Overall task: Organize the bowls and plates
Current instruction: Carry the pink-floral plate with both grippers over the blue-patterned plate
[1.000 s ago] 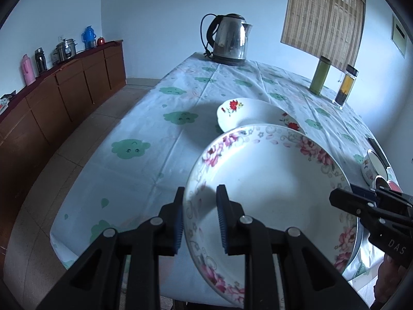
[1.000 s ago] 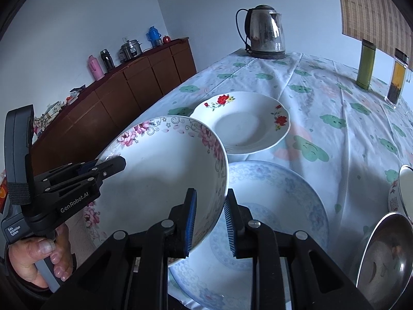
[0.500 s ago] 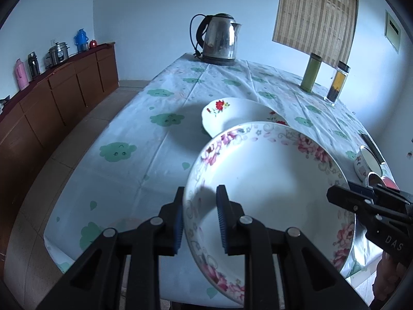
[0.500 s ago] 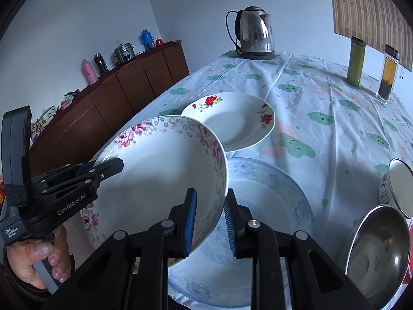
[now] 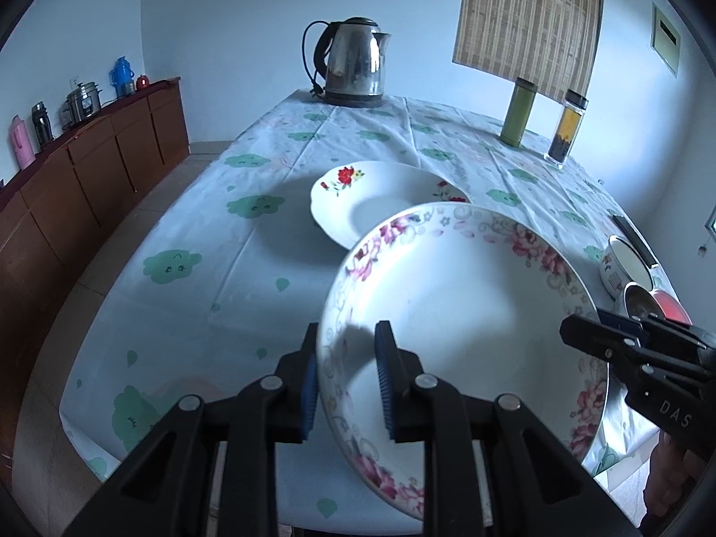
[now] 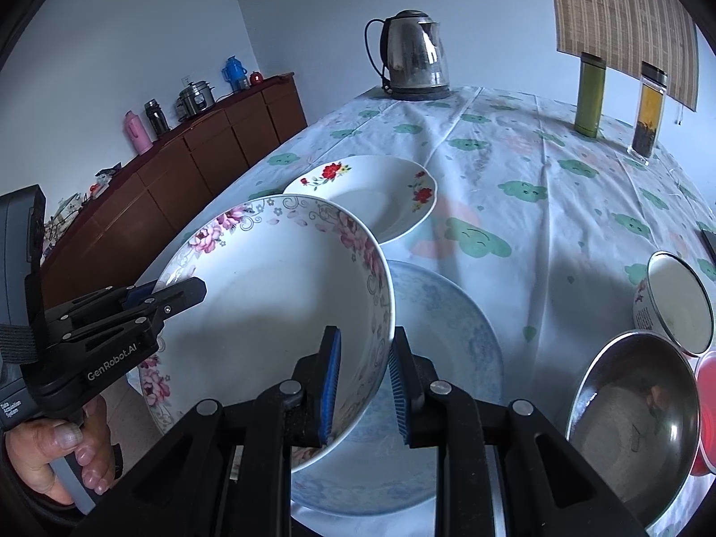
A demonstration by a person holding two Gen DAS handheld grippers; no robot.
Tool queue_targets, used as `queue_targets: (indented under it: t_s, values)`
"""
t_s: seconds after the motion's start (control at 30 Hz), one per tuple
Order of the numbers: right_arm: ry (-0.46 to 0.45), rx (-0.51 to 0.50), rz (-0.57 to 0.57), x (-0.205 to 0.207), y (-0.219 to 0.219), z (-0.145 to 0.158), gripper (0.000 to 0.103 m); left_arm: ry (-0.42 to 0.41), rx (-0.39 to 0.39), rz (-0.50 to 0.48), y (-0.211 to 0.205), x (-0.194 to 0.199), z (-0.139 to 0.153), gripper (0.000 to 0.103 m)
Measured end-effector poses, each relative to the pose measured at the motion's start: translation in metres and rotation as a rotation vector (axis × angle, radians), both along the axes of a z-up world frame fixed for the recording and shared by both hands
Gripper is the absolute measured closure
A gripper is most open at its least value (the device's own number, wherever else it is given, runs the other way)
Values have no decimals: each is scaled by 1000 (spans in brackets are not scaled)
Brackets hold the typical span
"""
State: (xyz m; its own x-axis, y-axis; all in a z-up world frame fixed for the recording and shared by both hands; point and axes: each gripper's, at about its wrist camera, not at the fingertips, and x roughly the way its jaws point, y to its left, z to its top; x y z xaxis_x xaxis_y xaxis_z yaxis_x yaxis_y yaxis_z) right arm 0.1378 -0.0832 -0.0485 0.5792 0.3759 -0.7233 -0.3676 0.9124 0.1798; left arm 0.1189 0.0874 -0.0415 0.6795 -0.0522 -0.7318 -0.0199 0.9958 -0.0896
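The left wrist view looks along the table, and I see the left gripper point(image 5: 347, 380) with its two blue pads closed on the near-left rim of a large plate with pink flowers point(image 5: 461, 295), one pad inside the rim and one outside. The right gripper point(image 5: 577, 335) comes in from the right side of this view and touches the opposite rim; from here I cannot tell how its fingers stand. In the right wrist view it is clearer: the right gripper point(image 6: 363, 387) has the rim between its blue pads, so it is clamped on the same plate, and the left gripper point(image 6: 188, 291) holds the far-left rim. A hand point(image 6: 58, 452) holds the handle of that tool.

The plate with pink flowers point(image 6: 273, 308) is held above the tablecloth point(image 6: 514, 170), tilted, near the front edge of the table. Under it and a little to the right lies a pale blue plate point(image 6: 447, 326) flat on the cloth. Behind both stands a white plate with red flowers point(image 6: 371, 197), partly hidden by the lifted one. At the right there is a steel bowl point(image 6: 635, 416), touching or almost touching an enamel cup point(image 6: 675, 304), and a red object behind them.

Far on the table stand a steel kettle point(image 5: 353, 62), a green flask point(image 5: 518, 112) and a clear jar with black lid point(image 5: 566, 125). A brown sideboard point(image 5: 80, 170) runs along the left wall.
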Motion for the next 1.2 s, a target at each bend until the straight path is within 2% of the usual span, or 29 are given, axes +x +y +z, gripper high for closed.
queue_targets:
  t_s: [1.2]
  values:
    - [12, -20, -79, 0, -33, -15, 79, 32, 27, -72, -36, 15, -11, 83]
